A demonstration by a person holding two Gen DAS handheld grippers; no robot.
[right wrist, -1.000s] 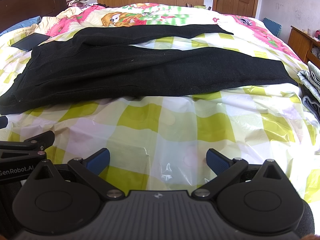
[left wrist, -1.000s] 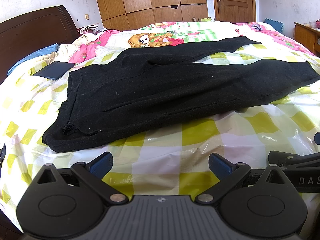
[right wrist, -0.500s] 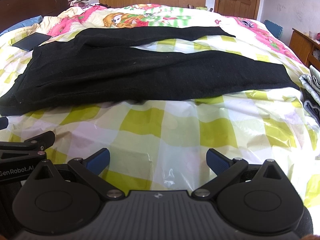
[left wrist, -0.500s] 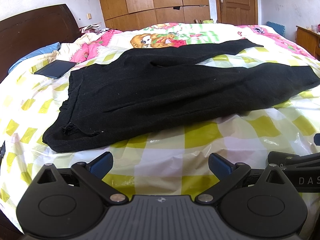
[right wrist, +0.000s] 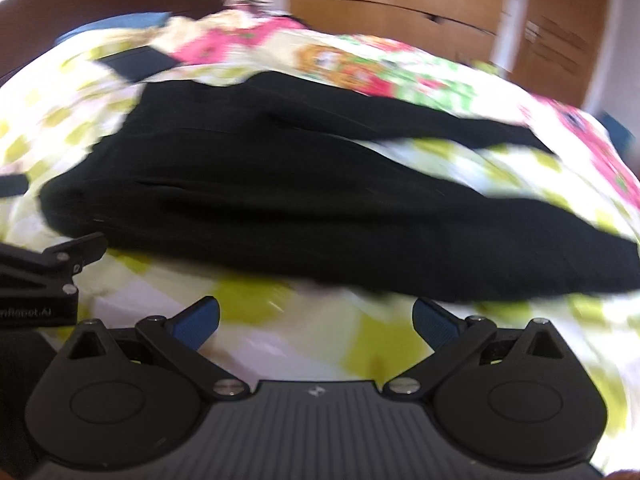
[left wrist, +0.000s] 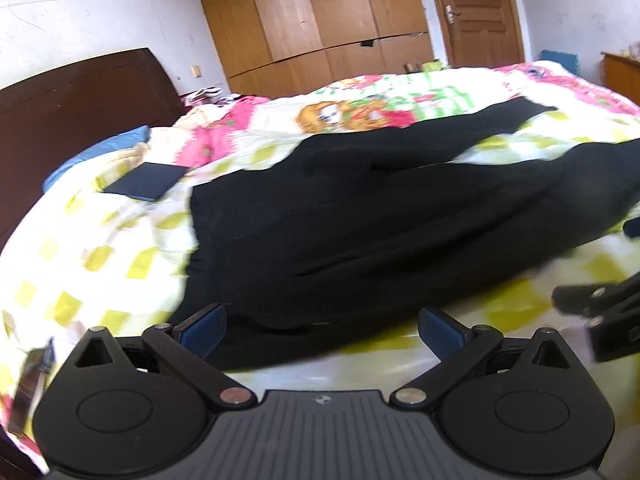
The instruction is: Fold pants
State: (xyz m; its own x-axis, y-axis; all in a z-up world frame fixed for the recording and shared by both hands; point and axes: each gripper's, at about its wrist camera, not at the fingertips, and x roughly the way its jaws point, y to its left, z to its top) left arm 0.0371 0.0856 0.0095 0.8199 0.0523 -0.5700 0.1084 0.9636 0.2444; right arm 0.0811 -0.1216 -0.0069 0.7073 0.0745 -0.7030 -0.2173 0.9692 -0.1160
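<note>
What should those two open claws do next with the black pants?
Probably ease both forward to the near edge. The pants lie spread flat, legs apart; left gripper and right gripper are open and empty, just short of the cloth.

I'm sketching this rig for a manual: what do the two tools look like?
Both match: the left tool and right tool have a ribbed grey base, black angular linkage arms with silver pivot screws, round black side discs, and blue pads on the fingertips. White lettering marks the neighbouring tool's side.
</note>
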